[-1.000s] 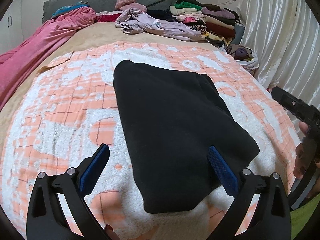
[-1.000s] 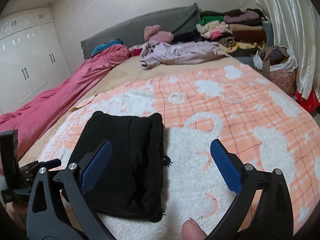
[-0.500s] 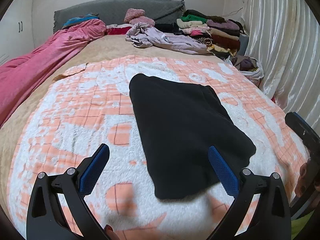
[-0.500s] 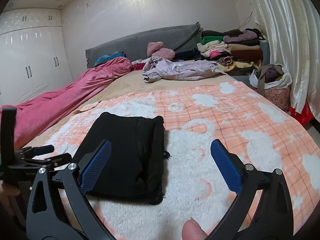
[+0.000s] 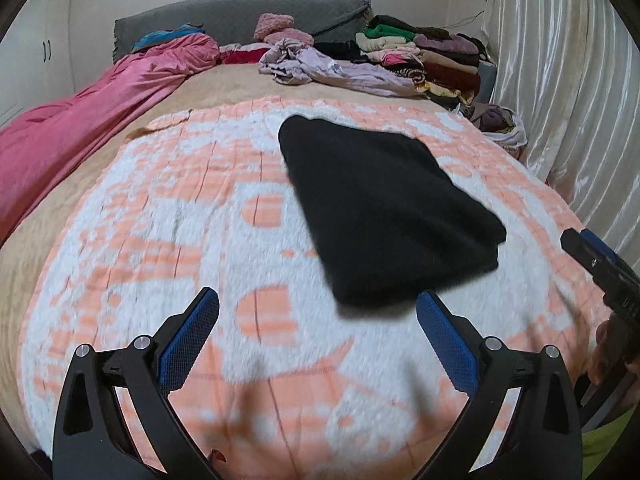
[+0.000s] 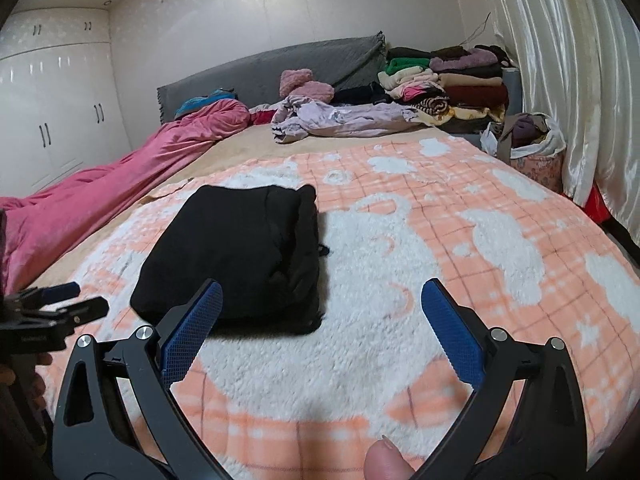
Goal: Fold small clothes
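Note:
A folded black garment (image 5: 384, 200) (image 6: 240, 256) lies flat on the orange-and-white fleece blanket (image 5: 160, 220) (image 6: 460, 240) that covers the bed. My left gripper (image 5: 316, 320) is open and empty, held back from the garment's near edge. My right gripper (image 6: 320, 312) is open and empty too, with the garment ahead of its left finger. The right gripper's tip (image 5: 600, 264) shows at the right edge of the left wrist view. The left gripper (image 6: 52, 308) shows at the left edge of the right wrist view.
A pink duvet (image 5: 80, 120) runs along the left side of the bed. A crumpled lilac garment (image 5: 320, 68) and a pile of folded clothes (image 5: 420, 52) lie by the grey headboard (image 5: 240, 12). A bag of clothes (image 6: 528, 148) and curtains (image 6: 568, 80) stand right, white wardrobes (image 6: 52, 112) left.
Both grippers have pulled back from the black garment and lifted, so it sits farther away in both views. The garment itself has not moved. Both grippers stay open.

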